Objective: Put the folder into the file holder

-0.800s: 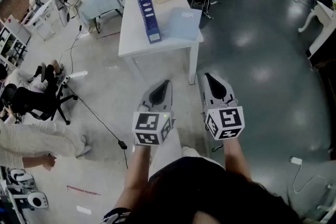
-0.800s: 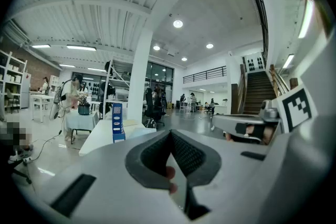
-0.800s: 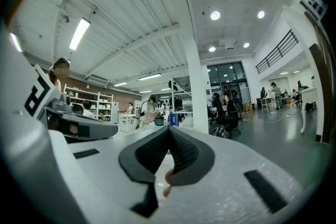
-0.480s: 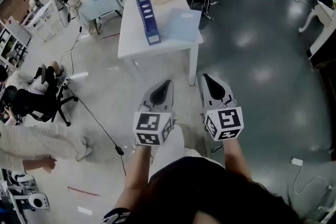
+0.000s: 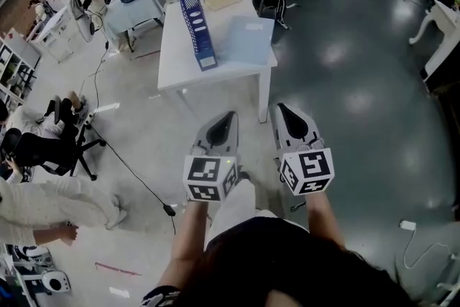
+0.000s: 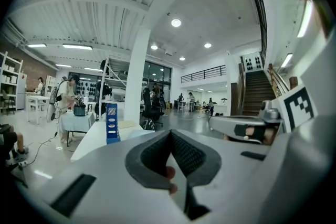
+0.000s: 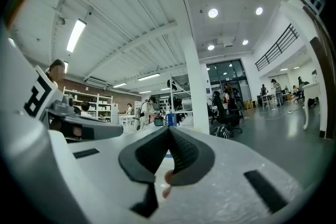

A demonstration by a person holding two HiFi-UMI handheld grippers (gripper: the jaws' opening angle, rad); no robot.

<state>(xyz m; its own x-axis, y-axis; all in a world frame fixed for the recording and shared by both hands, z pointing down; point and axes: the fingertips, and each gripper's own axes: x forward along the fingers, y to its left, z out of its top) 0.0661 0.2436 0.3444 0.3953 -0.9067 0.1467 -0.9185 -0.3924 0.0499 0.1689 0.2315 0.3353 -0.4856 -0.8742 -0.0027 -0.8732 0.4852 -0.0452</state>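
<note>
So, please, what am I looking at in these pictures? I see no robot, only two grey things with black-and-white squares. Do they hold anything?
There is no robot arm here. A person holds a two-jaw tool in each hand. The head view comes from a camera on the person's head and looks down at the left gripper and the right gripper. The cubes with squares are parts of the grippers. The two gripper views come from cameras riding on each tool, looking along its jaws. Both pairs of jaws are closed, with nothing between them. Ahead stands a white table. On it a blue file holder stands upright, and a light blue folder lies flat beside it.
</note>
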